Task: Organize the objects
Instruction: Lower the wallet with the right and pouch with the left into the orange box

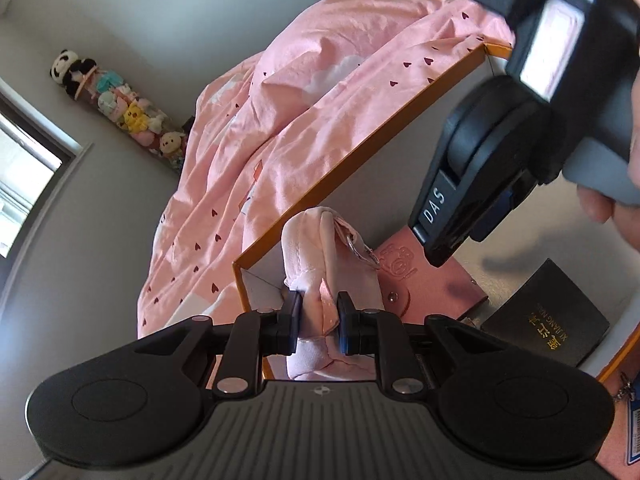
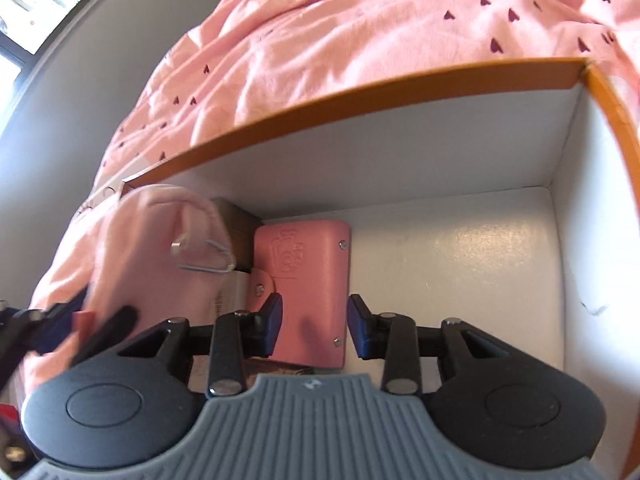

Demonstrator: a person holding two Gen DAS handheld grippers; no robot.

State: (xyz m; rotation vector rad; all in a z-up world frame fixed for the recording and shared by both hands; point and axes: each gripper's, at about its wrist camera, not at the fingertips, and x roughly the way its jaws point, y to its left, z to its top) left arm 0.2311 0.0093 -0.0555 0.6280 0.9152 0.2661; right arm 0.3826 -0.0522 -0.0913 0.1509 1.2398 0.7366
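Pink bedding [image 1: 304,104] with little hearts covers the bed, and an orange-rimmed box [image 2: 360,92] with a white inside sits on it. Plush toys [image 1: 120,104] line the far wall.

Left gripper [image 1: 319,322] is clamped on a soft pink pouch [image 1: 320,248], pads pressing into the fabric. The pouch hangs over the box's near-left corner, its long axis running away from the jaws toward the bedding.

Right gripper [image 2: 314,326] has its jaws apart around the near end of a pink wallet [image 2: 308,280] lying flat on the box floor. I'd say the pads aren't touching it, so it looks let go of. A black booklet [image 1: 548,312] lies just right of the wallet.

My guess: the pouch goes down next, left of the wallet, and the left hand is the one right there.
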